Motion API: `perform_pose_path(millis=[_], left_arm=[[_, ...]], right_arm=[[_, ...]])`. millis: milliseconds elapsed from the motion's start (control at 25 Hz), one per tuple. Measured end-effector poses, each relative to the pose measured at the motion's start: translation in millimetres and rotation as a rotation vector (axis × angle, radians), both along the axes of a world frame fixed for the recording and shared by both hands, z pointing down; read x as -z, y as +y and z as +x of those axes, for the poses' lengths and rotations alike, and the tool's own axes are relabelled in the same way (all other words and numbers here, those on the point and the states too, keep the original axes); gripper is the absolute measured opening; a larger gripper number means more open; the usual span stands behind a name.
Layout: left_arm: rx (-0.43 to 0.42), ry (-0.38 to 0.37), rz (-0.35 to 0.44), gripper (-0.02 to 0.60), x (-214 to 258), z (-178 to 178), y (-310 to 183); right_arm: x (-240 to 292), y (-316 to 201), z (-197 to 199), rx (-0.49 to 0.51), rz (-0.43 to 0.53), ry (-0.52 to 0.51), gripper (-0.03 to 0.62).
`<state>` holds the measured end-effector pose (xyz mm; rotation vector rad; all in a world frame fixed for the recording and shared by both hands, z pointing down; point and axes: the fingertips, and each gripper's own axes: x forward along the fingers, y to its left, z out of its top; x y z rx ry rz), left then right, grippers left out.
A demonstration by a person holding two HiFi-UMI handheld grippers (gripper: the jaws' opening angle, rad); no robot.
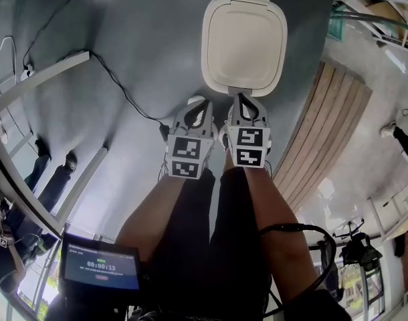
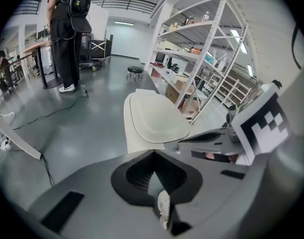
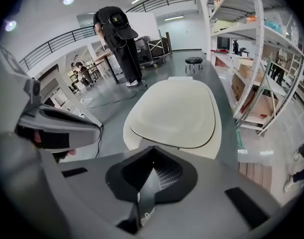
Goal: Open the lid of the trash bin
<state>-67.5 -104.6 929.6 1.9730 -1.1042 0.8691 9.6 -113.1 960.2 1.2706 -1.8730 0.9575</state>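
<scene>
Currently cream trash bin lid (image 1: 244, 40) closed flat, rounded-square, glossy.

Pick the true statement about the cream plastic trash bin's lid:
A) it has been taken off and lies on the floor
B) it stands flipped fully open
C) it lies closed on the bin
C: the cream plastic trash bin lid sits flat on the bin in all three views.

In the head view, the cream rounded plastic trash bin (image 1: 244, 42) stands at top centre on the grey floor (image 1: 124, 19), its lid on it. Just below, side by side, are the left gripper (image 1: 194, 105) and right gripper (image 1: 245, 100). A thin black cable (image 1: 124, 92) runs left of them, and pale wooden slats (image 1: 328, 136) lie at the right.
</scene>
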Motion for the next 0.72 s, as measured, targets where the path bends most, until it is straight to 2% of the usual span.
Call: perform_pose_path(millis=[720], left_arm=[[0.012, 0.015, -0.004, -0.002, 1.1, 0.4, -6.5]], right_arm=[[-1.3, 4.1, -1.5, 0.009, -0.002, 0.058, 0.0]])
